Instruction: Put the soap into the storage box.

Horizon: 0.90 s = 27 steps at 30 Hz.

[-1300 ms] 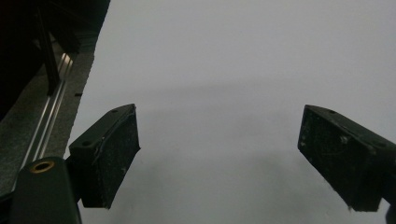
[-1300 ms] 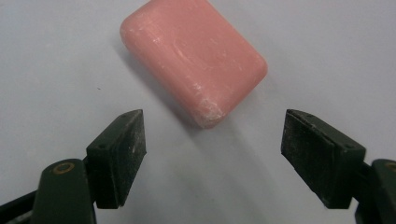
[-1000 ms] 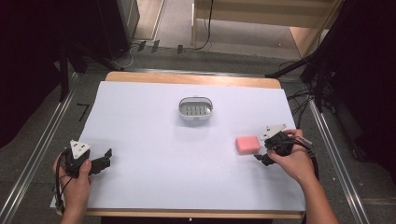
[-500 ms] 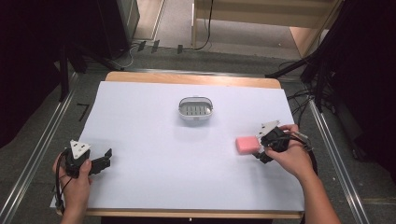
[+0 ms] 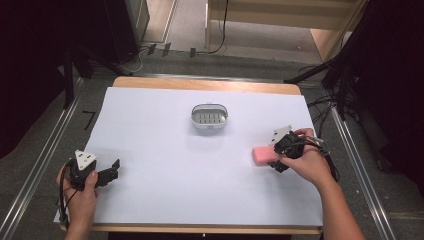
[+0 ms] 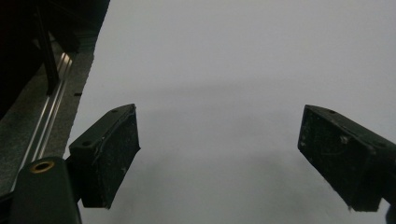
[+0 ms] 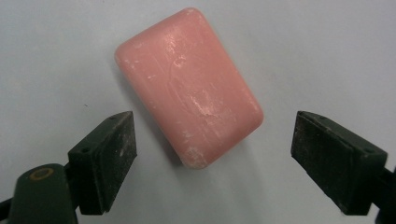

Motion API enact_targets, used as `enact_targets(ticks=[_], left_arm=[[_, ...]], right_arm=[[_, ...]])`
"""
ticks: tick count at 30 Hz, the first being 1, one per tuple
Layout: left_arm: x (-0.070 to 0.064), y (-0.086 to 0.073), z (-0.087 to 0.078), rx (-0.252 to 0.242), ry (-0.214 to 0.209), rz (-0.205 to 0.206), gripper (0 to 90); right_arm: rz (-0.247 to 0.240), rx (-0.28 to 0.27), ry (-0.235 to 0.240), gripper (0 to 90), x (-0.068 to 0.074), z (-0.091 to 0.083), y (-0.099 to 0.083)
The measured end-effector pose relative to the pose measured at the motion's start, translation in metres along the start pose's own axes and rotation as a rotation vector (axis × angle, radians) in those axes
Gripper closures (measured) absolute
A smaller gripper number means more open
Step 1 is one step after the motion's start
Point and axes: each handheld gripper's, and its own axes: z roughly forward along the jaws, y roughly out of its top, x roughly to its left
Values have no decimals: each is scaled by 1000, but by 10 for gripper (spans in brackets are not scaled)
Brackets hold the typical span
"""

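Observation:
A pink bar of soap (image 5: 263, 154) (image 7: 189, 85) lies flat on the white table cover at the right. My right gripper (image 5: 276, 151) (image 7: 212, 158) hovers just over its near end, open, with the jaws wide on either side of the soap and not touching it. A white oval soap dish (image 5: 210, 118) with a slotted grey insert stands at the middle back. At the front left my left gripper (image 5: 112, 171) (image 6: 219, 161) is open over bare cover, nothing between its jaws.
The white cover (image 5: 165, 165) spans nearly the whole wooden table (image 5: 205, 84). Metal rails (image 5: 40, 165) run along the left and right sides of the table. Cables (image 5: 325, 107) lie on the floor at the right.
My right gripper has tilted and shifted slightly toward the soap, bringing its jaws around the bar's near end. The left gripper has stayed still.

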Motion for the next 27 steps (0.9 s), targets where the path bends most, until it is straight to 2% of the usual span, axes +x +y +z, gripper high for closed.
enact_targets(ticks=[6, 13, 19, 23, 27], left_arm=[[0, 0, 0, -1, 0, -1, 134], [0, 0, 0, 1, 2, -1, 134], [0, 0, 0, 1, 1, -1, 134], [0, 0, 0, 1, 0, -1, 134], [0, 0, 0, 2, -1, -1, 134]], right_arm=[[-44, 27, 14, 148, -2, 4, 7], [-57, 52, 20, 148, -2, 8, 12], [-101, 73, 31, 148, -1, 12, 20], [-116, 90, 20, 148, -1, 14, 23], [-131, 105, 34, 146, -1, 19, 26]])
